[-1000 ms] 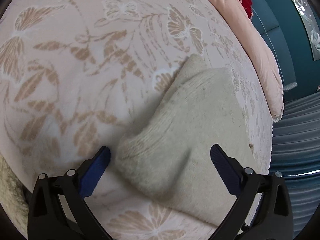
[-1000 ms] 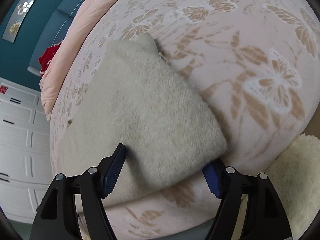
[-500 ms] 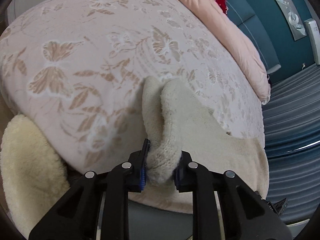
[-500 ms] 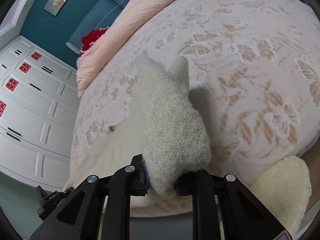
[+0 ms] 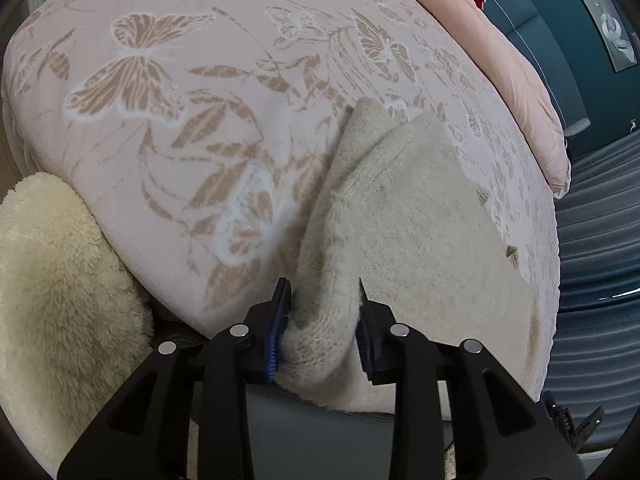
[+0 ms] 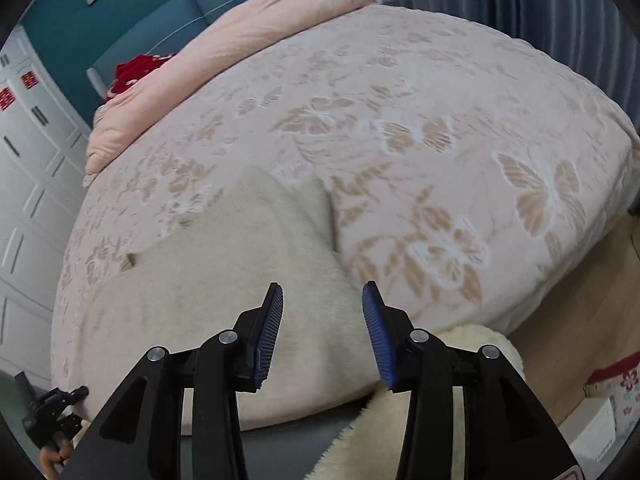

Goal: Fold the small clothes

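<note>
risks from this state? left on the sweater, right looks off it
1. The left gripper pinches only a bunched edge of the sweater; knit could slip out, or the fold could drag askew, when pulled.
2. The right gripper is open with nothing between its fingers, so the sweater's other side is unheld and may shift.
3. The sweater lies at the bed edge; a pull toward the camera could slide it off.
</note>
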`<move>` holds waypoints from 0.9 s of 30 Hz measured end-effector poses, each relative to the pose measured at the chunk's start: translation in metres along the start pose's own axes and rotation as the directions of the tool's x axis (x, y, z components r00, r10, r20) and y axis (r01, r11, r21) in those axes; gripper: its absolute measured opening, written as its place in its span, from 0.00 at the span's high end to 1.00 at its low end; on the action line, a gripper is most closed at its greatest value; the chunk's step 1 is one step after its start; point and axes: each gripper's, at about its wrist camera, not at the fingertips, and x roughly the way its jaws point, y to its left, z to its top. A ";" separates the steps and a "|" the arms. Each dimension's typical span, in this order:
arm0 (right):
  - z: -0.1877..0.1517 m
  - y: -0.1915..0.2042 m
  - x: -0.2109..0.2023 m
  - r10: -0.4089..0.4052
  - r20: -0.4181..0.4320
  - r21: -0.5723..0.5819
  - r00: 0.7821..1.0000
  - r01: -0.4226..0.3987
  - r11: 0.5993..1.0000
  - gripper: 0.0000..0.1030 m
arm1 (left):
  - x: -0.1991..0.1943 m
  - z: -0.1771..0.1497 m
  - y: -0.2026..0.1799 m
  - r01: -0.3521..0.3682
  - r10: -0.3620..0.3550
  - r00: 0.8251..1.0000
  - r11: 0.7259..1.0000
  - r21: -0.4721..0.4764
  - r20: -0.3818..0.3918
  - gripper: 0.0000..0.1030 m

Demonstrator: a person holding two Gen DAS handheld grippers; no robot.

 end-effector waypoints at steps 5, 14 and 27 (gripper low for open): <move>0.014 0.033 0.058 -0.063 -0.068 -0.133 0.996 0.054 0.990 0.84 | 0.001 -0.002 -0.004 -0.029 0.028 1.000 0.999 0.022 0.007 0.67; 0.012 0.086 0.061 0.044 -0.147 -0.096 0.988 -0.059 0.994 0.91 | 0.006 -0.004 -0.011 -0.002 0.001 1.000 1.000 0.011 0.014 0.36; -0.074 0.237 0.135 -0.055 -0.245 -0.552 0.968 -0.092 0.829 0.91 | -0.025 0.009 -0.040 0.181 -0.182 0.983 0.983 0.036 0.023 0.79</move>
